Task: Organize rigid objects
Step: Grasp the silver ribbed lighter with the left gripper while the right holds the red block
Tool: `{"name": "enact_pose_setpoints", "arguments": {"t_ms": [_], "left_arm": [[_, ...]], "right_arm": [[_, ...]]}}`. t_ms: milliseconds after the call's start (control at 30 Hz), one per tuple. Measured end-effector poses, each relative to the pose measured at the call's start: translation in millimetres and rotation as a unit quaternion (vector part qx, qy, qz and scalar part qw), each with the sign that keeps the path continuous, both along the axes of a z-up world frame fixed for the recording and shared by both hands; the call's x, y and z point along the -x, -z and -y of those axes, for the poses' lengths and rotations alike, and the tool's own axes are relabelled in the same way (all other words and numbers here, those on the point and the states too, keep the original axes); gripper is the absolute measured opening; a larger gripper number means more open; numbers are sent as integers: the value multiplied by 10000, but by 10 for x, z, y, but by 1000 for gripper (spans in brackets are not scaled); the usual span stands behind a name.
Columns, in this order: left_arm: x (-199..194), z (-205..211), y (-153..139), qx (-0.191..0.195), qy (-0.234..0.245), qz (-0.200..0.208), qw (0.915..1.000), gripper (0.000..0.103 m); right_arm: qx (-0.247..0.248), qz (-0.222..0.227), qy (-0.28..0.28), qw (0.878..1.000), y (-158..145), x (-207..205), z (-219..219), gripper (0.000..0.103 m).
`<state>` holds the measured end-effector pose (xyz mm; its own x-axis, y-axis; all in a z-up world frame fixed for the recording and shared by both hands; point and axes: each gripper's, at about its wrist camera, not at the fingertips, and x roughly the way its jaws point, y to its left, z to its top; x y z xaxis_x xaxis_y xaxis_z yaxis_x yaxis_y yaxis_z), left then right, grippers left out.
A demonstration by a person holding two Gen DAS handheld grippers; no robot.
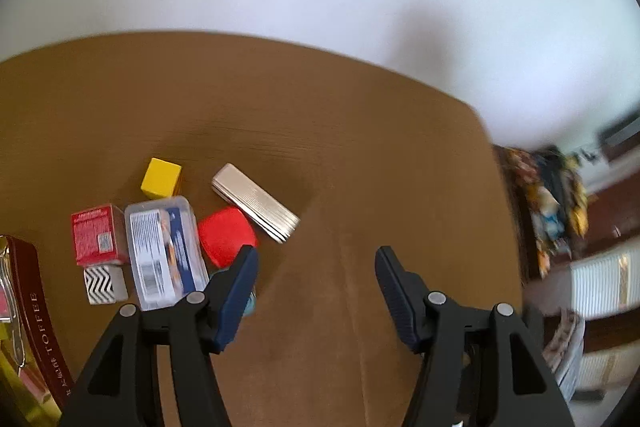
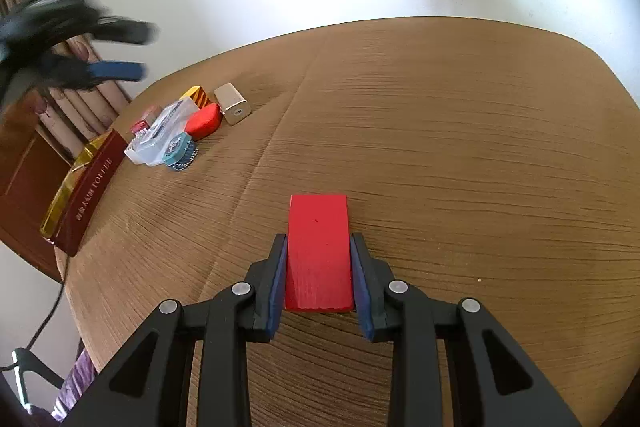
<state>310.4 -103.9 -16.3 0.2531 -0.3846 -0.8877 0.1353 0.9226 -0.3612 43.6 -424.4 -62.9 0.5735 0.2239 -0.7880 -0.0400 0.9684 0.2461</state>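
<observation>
Red wood fills my right gripper [image 2: 319, 242]: its pads are clamped on both long sides of one red block [image 2: 319, 251], which lies flat on the desk [image 2: 460, 155] with bare surface all round it. My left gripper [image 1: 316, 253] is spread wide with nothing between its fingers, hanging over bare desk just right of the cluster; in the right view it is a blur at the upper left.

The cluster sits well apart from the block, toward the far left of the desk. I count one yellow cube [image 1: 161, 177], one silver case [image 1: 256, 202], one rounded red piece [image 1: 226, 236], one clear box [image 1: 165, 251], one red carton [image 1: 98, 234], one zigzag box [image 1: 105, 284] and one teal disc [image 2: 176, 149], packed close, several touching. One toffee tin [image 2: 86, 193] lies at the desk's left edge.
</observation>
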Motion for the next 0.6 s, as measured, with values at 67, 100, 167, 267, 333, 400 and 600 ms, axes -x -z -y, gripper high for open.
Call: {"name": "enact_pose_setpoints", "arguments": {"t_ms": [67, 100, 167, 267, 333, 400, 600], "left_arm": [[-163, 24, 112, 16, -103, -242, 9997, 62], [-237, 40, 189, 19, -156, -404, 9991, 62], [-322, 60, 295, -111, -236, -546, 9982, 62], [-402, 54, 392, -456, -415, -578, 9964, 62], [-472, 67, 461, -507, -479, -696, 9951, 62], [-532, 92, 561, -589, -501, -858, 9933, 62], [-673, 191, 759, -895, -611, -1035, 9887, 62]], "right_arm": [[-67, 4, -48, 10000, 0, 0, -3, 28], [-112, 12, -72, 9999, -3, 2, 1, 28], [-195, 26, -101, 9998, -8, 5, 11, 28], [-335, 32, -127, 9994, -6, 2, 31, 28], [-478, 21, -142, 9988, -7, 0, 61, 28], [-587, 18, -128, 9982, -11, -9, 91, 28], [-807, 13, -147, 9966, -5, -16, 131, 28]]}}
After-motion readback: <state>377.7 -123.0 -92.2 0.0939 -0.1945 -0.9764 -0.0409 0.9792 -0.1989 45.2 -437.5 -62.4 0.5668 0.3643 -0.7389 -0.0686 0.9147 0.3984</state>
